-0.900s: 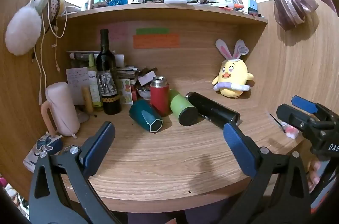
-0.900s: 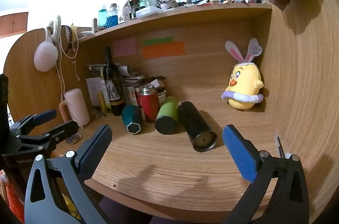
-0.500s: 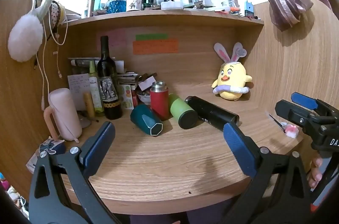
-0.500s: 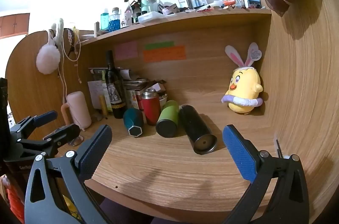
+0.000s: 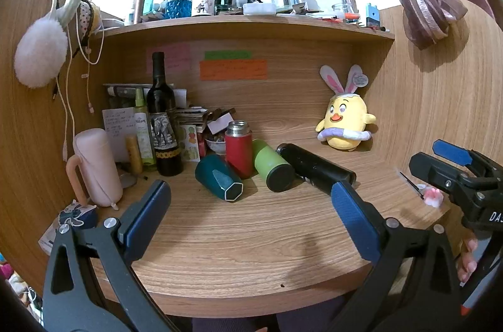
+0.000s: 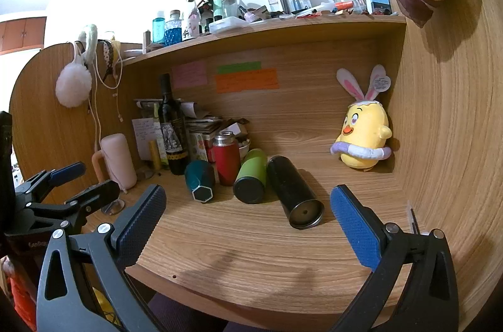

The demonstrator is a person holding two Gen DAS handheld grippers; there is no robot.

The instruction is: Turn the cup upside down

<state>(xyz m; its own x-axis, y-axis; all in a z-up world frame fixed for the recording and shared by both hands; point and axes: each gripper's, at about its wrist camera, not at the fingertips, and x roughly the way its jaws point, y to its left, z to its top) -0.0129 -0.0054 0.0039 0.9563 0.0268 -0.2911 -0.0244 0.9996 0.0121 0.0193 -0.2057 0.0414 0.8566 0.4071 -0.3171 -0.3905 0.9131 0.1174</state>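
Note:
Three cups lie on their sides on the wooden desk [image 5: 251, 241]: a teal faceted cup [image 5: 218, 181] [image 6: 199, 179], a green cup [image 5: 272, 165] [image 6: 251, 176] and a black cup [image 5: 314, 168] [image 6: 294, 192]. A red flask [image 5: 238, 153] [image 6: 225, 159] stands upright between them. My left gripper [image 5: 250, 206] is open and empty, near the desk's front edge, short of the cups. My right gripper [image 6: 248, 211] is open and empty, short of the black cup. Each gripper shows in the other's view: the right one [image 5: 452, 165], the left one [image 6: 67, 181].
A wine bottle [image 5: 163, 121], a pink mug [image 5: 97, 167], papers and small bottles crowd the back left. A yellow plush chick [image 5: 344, 124] sits at the back right. A cluttered shelf [image 5: 251, 24] runs overhead. Wooden walls close both sides.
Both grippers have tilted up and drawn back slightly, so the cups sit a little lower and smaller in view. Nothing on the desk has moved.

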